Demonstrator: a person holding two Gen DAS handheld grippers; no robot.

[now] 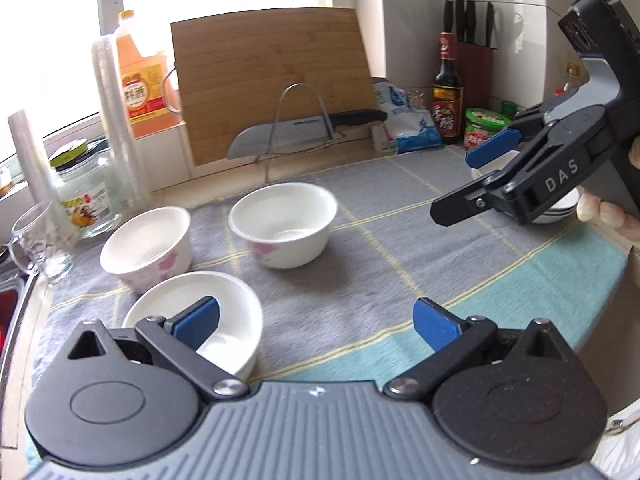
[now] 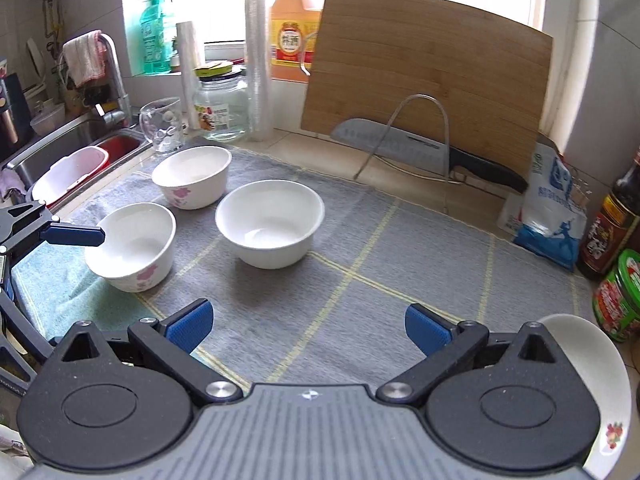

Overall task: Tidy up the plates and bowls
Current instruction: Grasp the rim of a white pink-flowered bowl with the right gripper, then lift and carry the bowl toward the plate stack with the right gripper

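Three white bowls with pink flower prints stand on a grey checked mat (image 1: 360,280). In the left wrist view they are the near bowl (image 1: 236,312), the left bowl (image 1: 146,248) and the middle bowl (image 1: 284,228). My left gripper (image 1: 316,322) is open and empty, its left finger over the near bowl. My right gripper (image 1: 466,182) is open, above stacked white plates (image 1: 562,210). In the right wrist view my right gripper (image 2: 308,326) is open and empty over the mat (image 2: 360,288), with a white plate (image 2: 596,368) at its right and the bowls (image 2: 270,228) ahead.
A bamboo cutting board (image 1: 272,76) and a knife (image 1: 304,132) on a wire rack stand at the back. Bottles, a jar (image 1: 486,128) and a knife block (image 1: 474,48) are at the back right. A glass mug (image 1: 40,244), a glass jar and a sink (image 2: 80,148) are at the left.
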